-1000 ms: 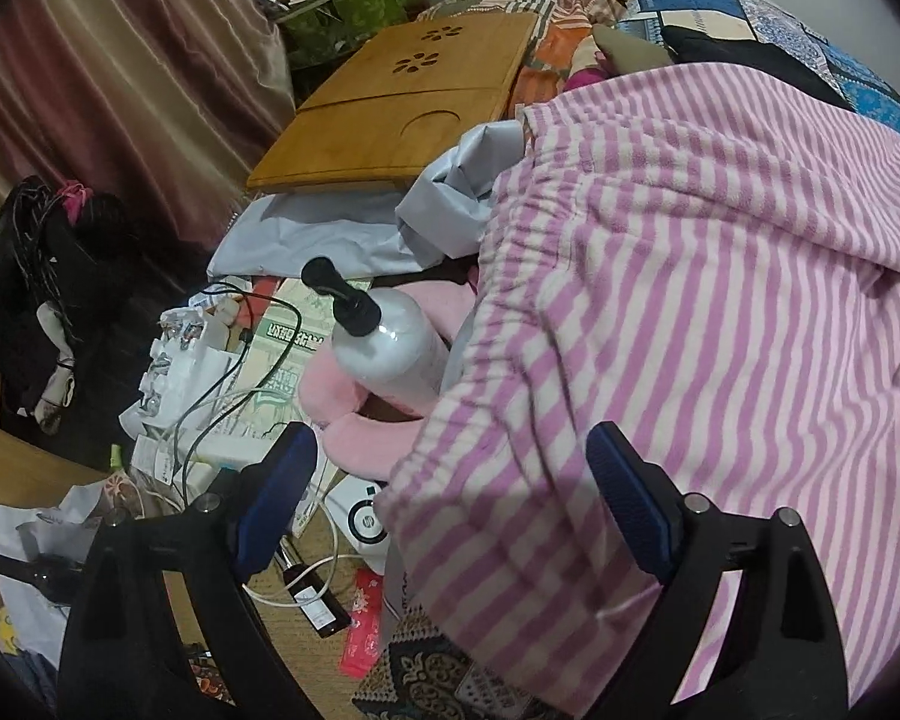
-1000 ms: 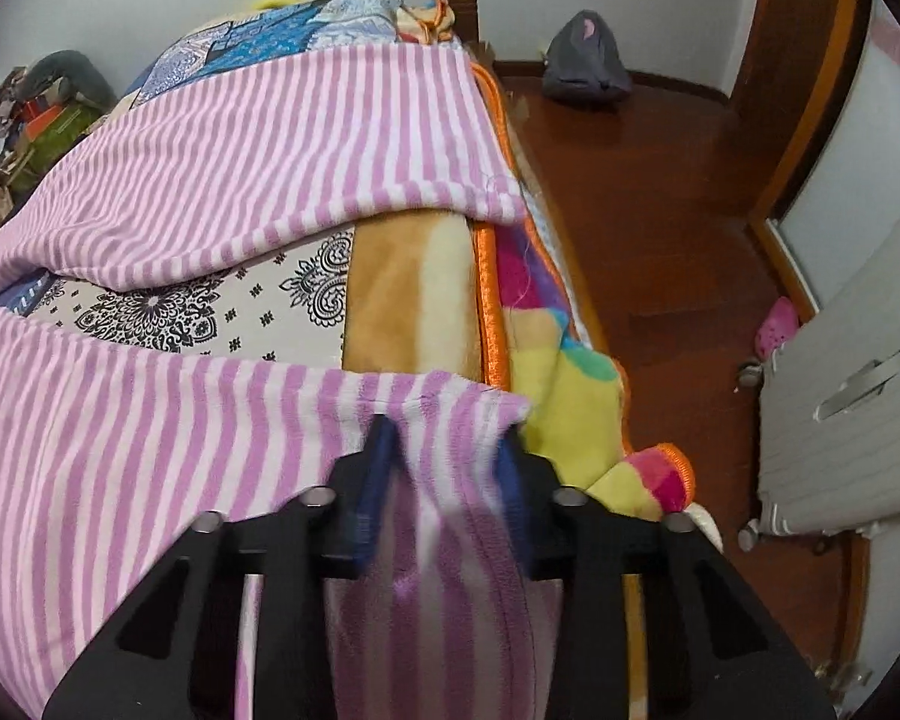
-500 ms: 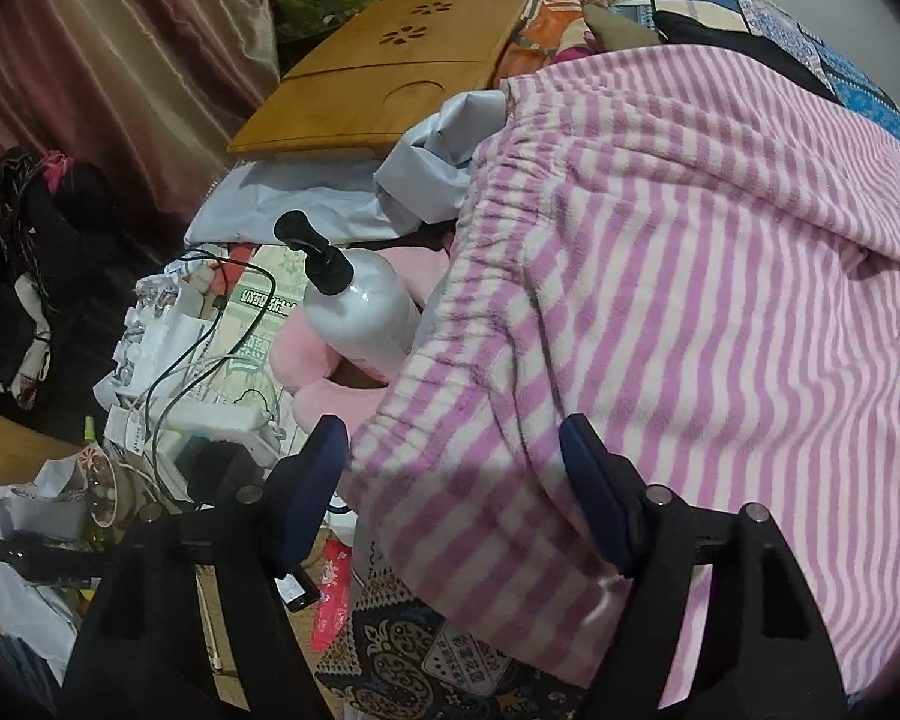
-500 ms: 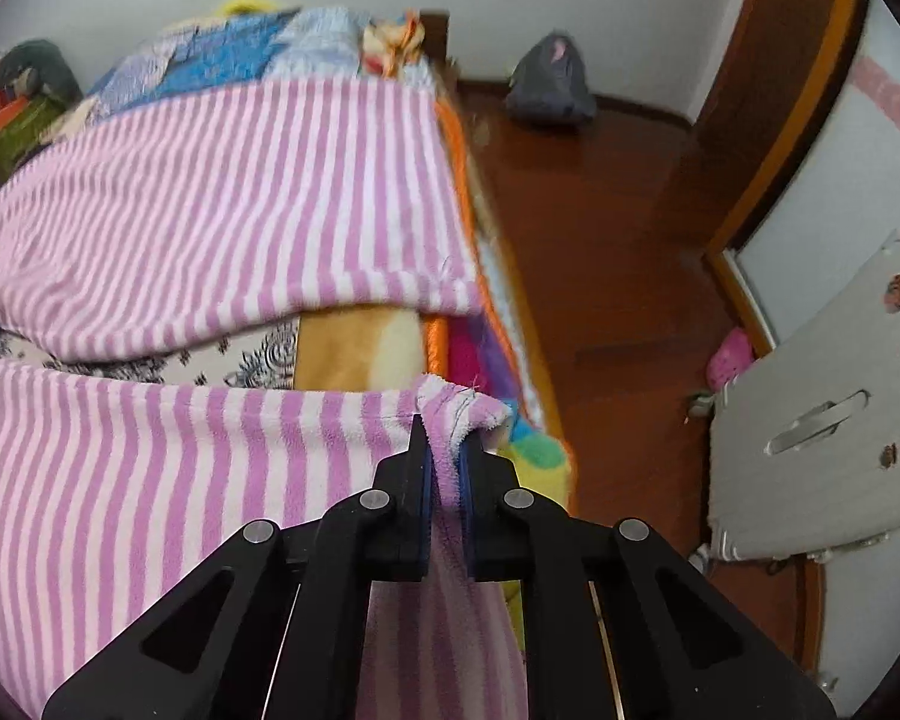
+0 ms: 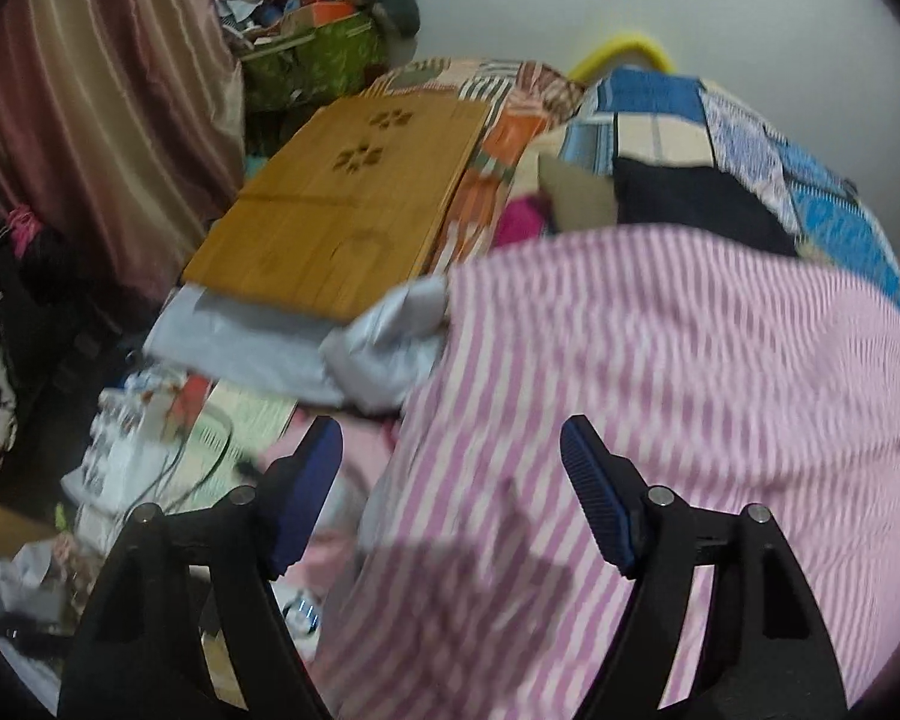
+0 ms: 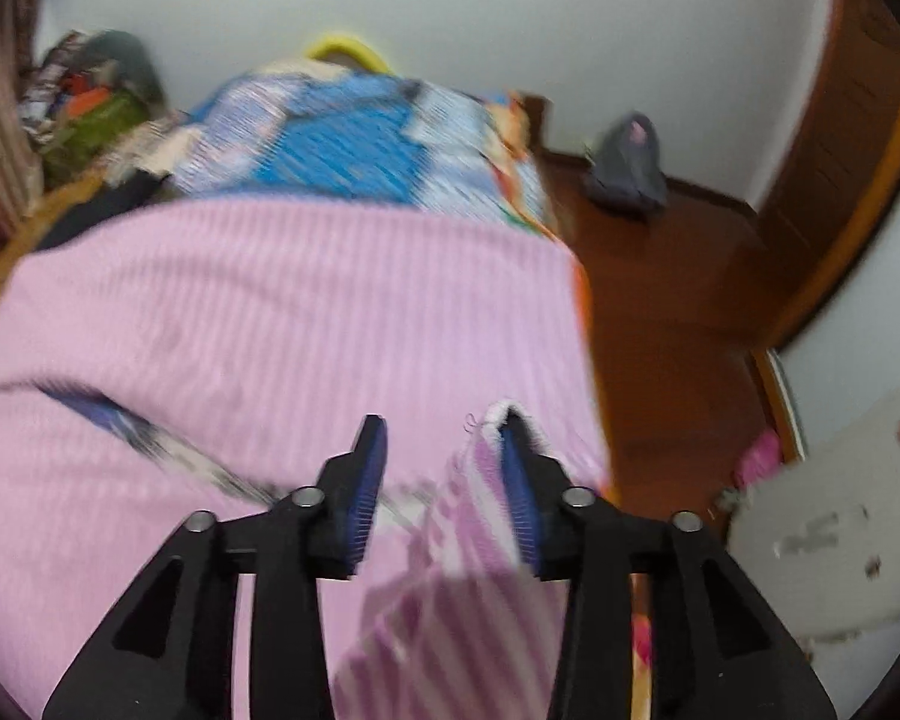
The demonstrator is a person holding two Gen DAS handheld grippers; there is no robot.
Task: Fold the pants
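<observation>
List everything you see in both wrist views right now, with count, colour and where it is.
pants: one, pink and white striped, spread over the bed
quilt: one, blue patchwork, far end of the bed
board: one, wooden with paw cutouts, left edge of the bed
grey cloth: one, pale grey, under the board's near end
curtain: one, maroon striped, far left
green bag: one, stuffed with clutter, far left corner
grey bag: one, on the wooden floor by the wall
left tool: one, black with blue pads, open above the pants' edge
right tool: one, black with blue pads, jaws just opened, pants corner against its right pad
</observation>
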